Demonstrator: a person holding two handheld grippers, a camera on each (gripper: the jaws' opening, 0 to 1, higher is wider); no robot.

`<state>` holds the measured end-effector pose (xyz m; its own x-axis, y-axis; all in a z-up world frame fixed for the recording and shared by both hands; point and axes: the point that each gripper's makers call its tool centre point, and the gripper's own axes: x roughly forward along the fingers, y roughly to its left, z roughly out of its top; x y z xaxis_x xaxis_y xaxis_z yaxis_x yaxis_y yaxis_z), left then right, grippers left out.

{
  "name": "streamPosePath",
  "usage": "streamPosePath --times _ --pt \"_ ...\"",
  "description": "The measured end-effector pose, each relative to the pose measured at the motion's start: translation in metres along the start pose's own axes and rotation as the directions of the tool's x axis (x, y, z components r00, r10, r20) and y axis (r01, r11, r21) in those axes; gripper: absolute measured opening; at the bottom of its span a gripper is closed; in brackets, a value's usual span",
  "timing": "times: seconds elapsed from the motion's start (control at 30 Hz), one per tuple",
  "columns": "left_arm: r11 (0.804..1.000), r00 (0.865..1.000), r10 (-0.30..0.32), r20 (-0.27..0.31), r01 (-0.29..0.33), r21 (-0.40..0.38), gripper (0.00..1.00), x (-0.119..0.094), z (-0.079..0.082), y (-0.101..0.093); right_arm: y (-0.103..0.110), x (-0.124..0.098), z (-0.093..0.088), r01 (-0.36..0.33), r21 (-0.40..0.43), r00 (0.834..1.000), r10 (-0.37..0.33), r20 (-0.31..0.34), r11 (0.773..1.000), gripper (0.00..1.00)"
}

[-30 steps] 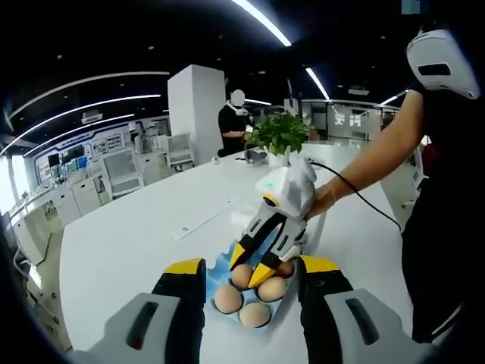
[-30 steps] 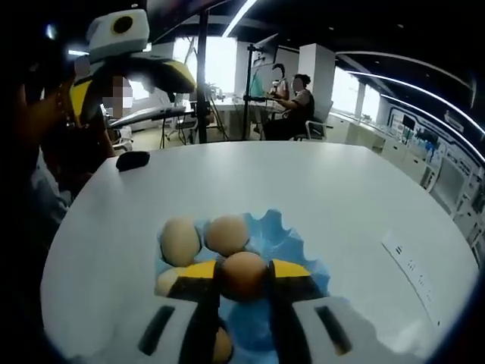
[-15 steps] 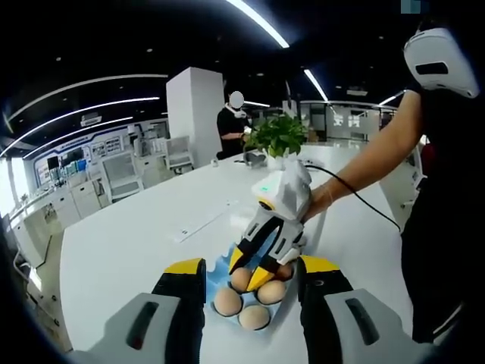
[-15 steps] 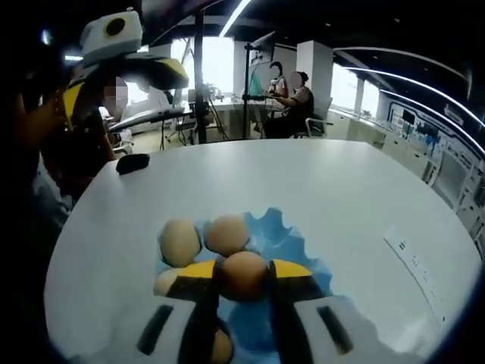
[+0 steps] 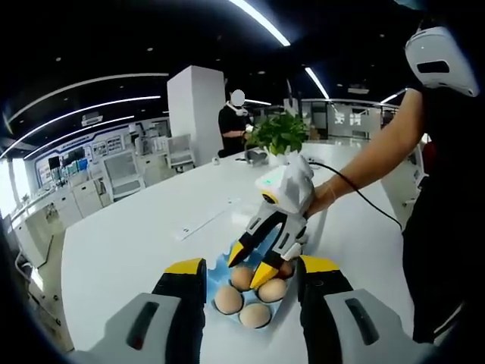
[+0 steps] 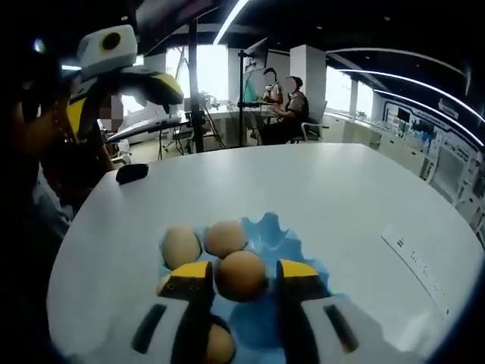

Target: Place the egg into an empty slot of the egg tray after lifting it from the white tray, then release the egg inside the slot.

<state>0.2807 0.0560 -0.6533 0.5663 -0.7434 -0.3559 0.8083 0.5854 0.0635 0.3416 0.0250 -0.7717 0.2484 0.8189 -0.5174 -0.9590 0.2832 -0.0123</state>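
1. The egg (image 6: pixel 242 274) sits in a slot of the blue egg tray (image 6: pixel 286 241) on the desk (image 6: pixel 326 189).
2. Right gripper (image 6: pixel 242 274): fingers parted, flanking the egg; contact cannot be confirmed.
3. Left gripper (image 5: pixel 250 274): fingers wide apart, empty.
4. The egg is judged light, rigid, smooth and fragile; grip gently across its widest part.

A broad white round-edged surface (image 5: pixel 136 243) stretches ahead in an open office with a dark ceiling crossed by long bright light strips (image 5: pixel 261 21), a white square pillar (image 5: pixel 195 114), a green potted plant (image 5: pixel 279 135) and bright windows (image 6: pixel 208 64).
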Motion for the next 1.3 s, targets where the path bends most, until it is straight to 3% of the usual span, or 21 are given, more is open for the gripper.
streamPosePath --times 0.3,0.7,1.0,1.3 --pt "1.0 1.0 0.006 -0.012 -0.006 0.008 0.48 0.0 -0.002 0.0 0.001 -0.017 0.004 -0.003 0.007 0.999 0.003 0.039 1.0 0.32" --pt "0.999 0.999 0.038 -0.028 -0.038 0.015 0.47 -0.004 -0.006 0.009 -0.019 -0.054 0.0 0.061 0.061 0.993 -0.066 0.095 0.996 0.32" --pt "0.999 0.999 0.041 -0.03 -0.041 0.016 0.47 -0.003 -0.006 0.009 -0.029 -0.076 -0.01 0.098 0.065 0.99 -0.104 0.094 0.993 0.32" --pt "0.999 0.999 0.044 -0.027 -0.044 0.011 0.47 -0.003 -0.006 0.01 -0.043 -0.109 -0.033 0.157 0.08 0.984 -0.162 0.068 0.984 0.32"
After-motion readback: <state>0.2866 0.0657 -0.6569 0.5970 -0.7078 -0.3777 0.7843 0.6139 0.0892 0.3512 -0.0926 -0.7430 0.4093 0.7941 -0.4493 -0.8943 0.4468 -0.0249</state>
